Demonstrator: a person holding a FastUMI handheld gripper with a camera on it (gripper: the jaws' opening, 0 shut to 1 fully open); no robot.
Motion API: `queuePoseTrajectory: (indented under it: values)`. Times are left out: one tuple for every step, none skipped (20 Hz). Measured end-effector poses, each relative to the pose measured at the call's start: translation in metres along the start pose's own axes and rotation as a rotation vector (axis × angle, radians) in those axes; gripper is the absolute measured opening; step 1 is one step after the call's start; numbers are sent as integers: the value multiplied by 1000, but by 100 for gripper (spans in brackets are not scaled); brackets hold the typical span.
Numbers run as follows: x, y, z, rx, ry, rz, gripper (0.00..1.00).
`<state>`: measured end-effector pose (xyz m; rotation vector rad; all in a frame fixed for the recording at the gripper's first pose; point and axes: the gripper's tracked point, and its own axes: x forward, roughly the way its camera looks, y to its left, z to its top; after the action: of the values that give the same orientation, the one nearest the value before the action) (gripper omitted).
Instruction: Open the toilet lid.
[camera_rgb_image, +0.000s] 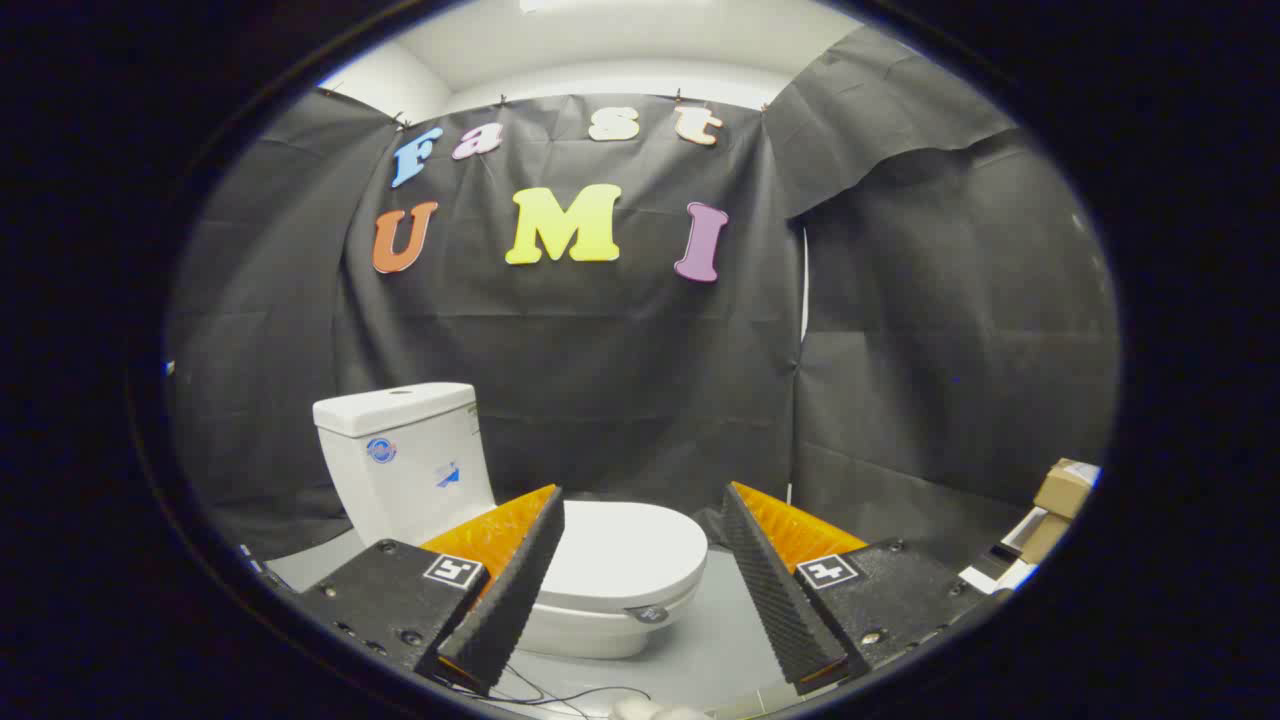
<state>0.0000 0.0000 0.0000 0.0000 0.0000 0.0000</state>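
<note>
A white toilet stands on the grey floor, its tank (400, 455) at the left against the black cloth wall. Its lid (625, 550) lies flat and closed over the bowl, and the rounded front end faces right. My gripper (642, 505) hovers well short of the toilet with its fingers spread wide and nothing between them. The left finger (515, 580) overlaps the lid's rear left part in view, and the right finger (775, 580) sits just past the lid's front end. The lid shows in the gap between the fingers.
Grey floor (720, 640) surrounds the toilet. Cardboard boxes (1060, 500) sit at the far right by the cloth wall. Thin dark cables (560, 692) lie on the floor below the fingers.
</note>
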Motion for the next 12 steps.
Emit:
queuePoseTrajectory:
  values:
    - [1, 0, -2, -6, 4, -1, 99]
    - [1, 0, -1, -10, 1, -2, 99]
    - [1, -1, -1, -10, 0, -3, 99]
    - [1, -1, -1, -7, 3, -2, 99]
    - [2, 1, -4, -4, 7, 2, 99]
    - [1, 2, -4, -3, 12, 6, 99]
    - [1, 1, -5, -2, 13, 5, 99]
    - [1, 0, -3, -1, 10, 4, 99]
    - [0, 0, -2, 3, 7, 3, 99]
    - [0, 1, -1, 5, 6, 6, 99]
    - [1, 2, -3, 7, 6, 5, 99]
    - [0, 2, -2, 8, 5, 7, 99]
